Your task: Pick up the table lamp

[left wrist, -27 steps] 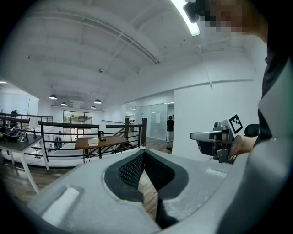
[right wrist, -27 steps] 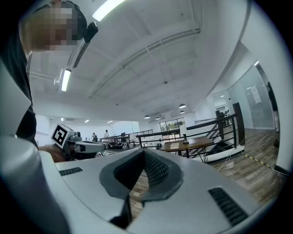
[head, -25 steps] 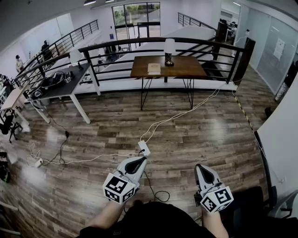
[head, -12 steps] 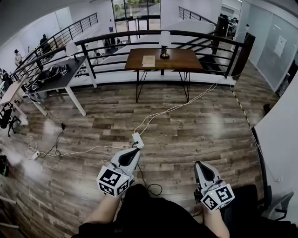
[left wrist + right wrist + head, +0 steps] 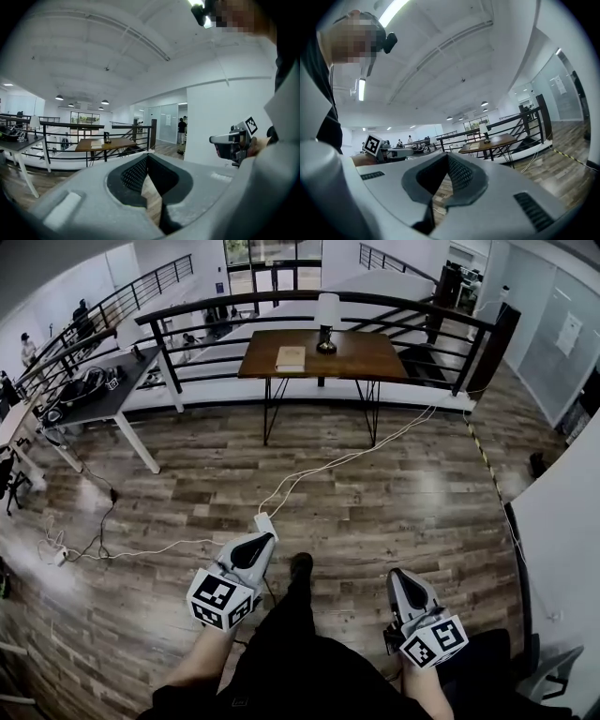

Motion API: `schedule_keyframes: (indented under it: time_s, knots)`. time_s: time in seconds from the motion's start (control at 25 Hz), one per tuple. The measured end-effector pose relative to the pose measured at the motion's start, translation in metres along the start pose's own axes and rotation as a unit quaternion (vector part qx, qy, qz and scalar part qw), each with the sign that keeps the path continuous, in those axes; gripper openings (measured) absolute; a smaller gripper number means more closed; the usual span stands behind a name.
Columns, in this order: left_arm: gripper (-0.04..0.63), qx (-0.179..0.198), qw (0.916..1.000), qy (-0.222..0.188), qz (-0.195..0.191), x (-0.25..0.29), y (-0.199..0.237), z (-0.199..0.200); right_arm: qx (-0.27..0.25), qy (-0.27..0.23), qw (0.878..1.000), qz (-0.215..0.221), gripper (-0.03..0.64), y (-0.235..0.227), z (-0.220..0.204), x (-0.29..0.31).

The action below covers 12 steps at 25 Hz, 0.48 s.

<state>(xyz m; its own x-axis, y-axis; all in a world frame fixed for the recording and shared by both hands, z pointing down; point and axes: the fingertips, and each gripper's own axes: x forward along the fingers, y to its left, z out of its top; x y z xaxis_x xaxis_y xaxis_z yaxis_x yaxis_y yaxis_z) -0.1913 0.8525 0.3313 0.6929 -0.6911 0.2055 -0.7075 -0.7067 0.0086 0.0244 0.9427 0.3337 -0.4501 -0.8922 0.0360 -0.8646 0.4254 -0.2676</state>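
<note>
The table lamp [image 5: 327,317], with a white shade on a dark base, stands at the back edge of a brown wooden table [image 5: 366,357] far across the floor. It also shows small in the left gripper view as lamp [image 5: 107,137] and in the right gripper view as lamp [image 5: 484,131]. My left gripper [image 5: 264,539] is held low at the left, jaws shut with nothing between them. My right gripper [image 5: 397,576] is low at the right, also shut and empty. Both point toward the table, well short of it.
A tan book [image 5: 290,358] lies on the table left of the lamp. A black railing [image 5: 394,302] runs behind it. A white power strip [image 5: 265,524] and cables lie on the wood floor ahead. A grey desk [image 5: 98,401] stands at the left. My own shoe [image 5: 300,565] is between the grippers.
The table and lamp have drawn nearer in the head view. Both grippers moved forward and a little lower with me. A leg and shoe have stepped into view between them.
</note>
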Motion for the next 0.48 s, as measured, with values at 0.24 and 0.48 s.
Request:
schedule_keyframes:
  time_s: [0.24, 0.48]
  knots:
    - [0.008, 0.014, 0.9995, -0.012, -0.027, 0.131, 0.085, 0.038, 0.001, -0.011, 1.0, -0.014, 0.011, -0.077, 0.028, 0.116]
    - [0.008, 0.028, 0.998, -0.018, -0.054, 0.271, 0.191, 0.096, -0.006, -0.014, 1.0, -0.005, 0.011, -0.156, 0.084, 0.281]
